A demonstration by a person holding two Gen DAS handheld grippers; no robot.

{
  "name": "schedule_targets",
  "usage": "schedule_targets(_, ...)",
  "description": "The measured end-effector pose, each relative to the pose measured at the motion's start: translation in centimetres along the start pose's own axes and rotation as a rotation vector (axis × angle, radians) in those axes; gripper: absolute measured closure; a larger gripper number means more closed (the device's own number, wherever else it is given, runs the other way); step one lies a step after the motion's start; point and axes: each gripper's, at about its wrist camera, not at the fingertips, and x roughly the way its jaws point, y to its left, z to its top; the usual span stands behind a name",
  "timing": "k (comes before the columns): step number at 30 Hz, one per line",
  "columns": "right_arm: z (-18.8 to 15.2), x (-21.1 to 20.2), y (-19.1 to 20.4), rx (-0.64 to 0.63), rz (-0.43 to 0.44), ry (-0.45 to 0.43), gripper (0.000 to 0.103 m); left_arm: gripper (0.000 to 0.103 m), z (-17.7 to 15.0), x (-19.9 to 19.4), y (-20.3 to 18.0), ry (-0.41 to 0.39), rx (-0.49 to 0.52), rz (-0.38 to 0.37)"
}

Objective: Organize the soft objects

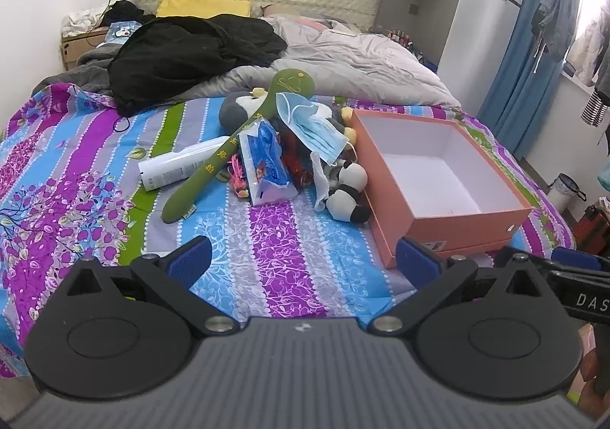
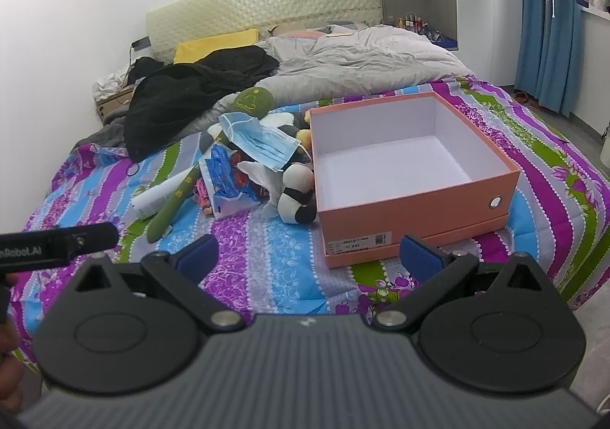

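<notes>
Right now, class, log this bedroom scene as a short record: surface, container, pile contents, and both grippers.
surface: bed with striped floral sheet
container: orange box, open and empty, lying on the sheet
pile: left of the box; blue face mask, panda plush, tissue pack, green plush stick, white tube
left gripper: open, holding nothing
right gripper: open, holding nothing

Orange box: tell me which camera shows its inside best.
The right wrist view. There the orange box sits nearly centred, with its white floor and all four inner walls visible and nothing in it. The left wrist view shows the same box off to the right, its floor partly hidden by the near wall.
</notes>
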Motion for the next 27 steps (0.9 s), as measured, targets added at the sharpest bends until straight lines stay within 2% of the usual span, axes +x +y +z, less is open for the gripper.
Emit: schedule_targets(27, -0.08, 0.33, -0.03, 0.002, -0.007, 0.011, 0.000, 0.000, -0.01, -0.01, 0.05, -0.002, 0.002, 0.000)
